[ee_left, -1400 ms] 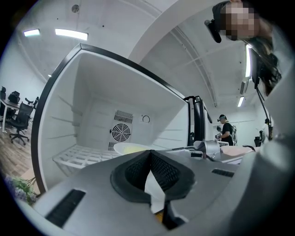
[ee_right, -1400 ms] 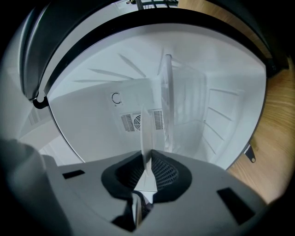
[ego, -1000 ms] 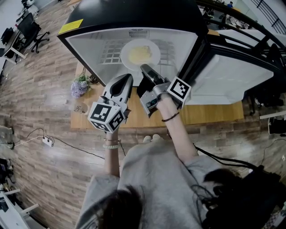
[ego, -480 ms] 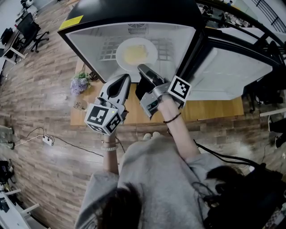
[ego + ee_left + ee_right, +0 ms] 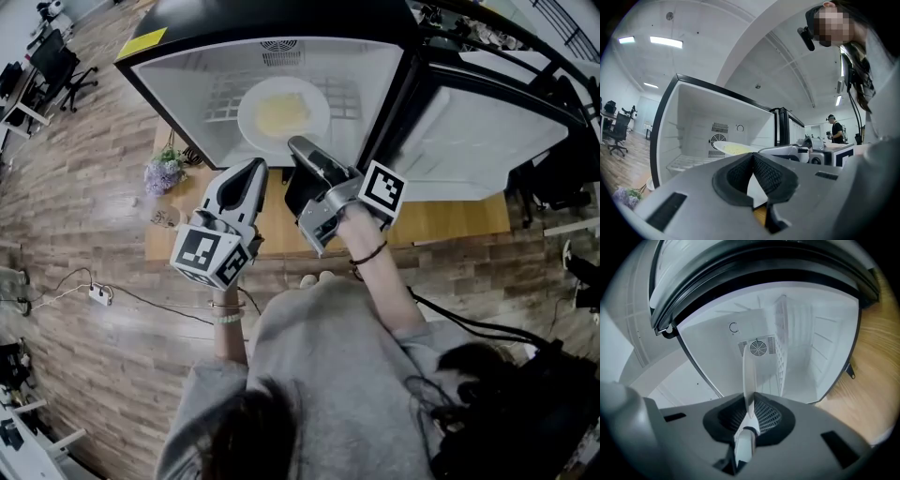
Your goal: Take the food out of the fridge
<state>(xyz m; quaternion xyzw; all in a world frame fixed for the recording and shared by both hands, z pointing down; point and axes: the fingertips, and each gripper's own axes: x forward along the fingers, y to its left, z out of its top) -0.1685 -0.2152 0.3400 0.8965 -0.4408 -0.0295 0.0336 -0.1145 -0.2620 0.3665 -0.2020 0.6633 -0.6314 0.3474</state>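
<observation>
Fridge: a small black fridge with a white inside [image 5: 370, 75] stands open on a wooden table [image 5: 450, 225], its door [image 5: 478, 141] swung out to the fridge's right.
Food: pale yellow food [image 5: 284, 112] lies on a round white plate [image 5: 249, 120] inside the fridge, over the white wire shelf [image 5: 225, 98] and near the front opening.
Right gripper: the right gripper [image 5: 295, 148] reaches into the fridge mouth with its jaws nearly together, the pads pressed on the plate's near rim.
Left gripper: the left gripper [image 5: 253, 169] is just outside the fridge, left of the right one, with its jaws together and nothing between them.
Hidden in head view: the right gripper's body covers the spot where the pads bite the rim. Whether the plate's base touches the shelf cannot be told.
Hidden in right gripper view: the plate [image 5: 748, 376] shows edge-on as a thin white strip, so the food is out of sight. The fridge's round fan vent [image 5: 758, 348] shows behind it.
Cut off in left gripper view: the left gripper's own body [image 5: 753, 161] cuts off the plate's [image 5: 723, 146] lower edge.
Hard to make out: purple flowers [image 5: 164, 175] left of the fridge are small and blurred.
Change since a second ago: the plate looks slightly larger and nearer the fridge's front edge. Both grippers sit a little further from the fridge's back wall. The grip itself is unchanged.
</observation>
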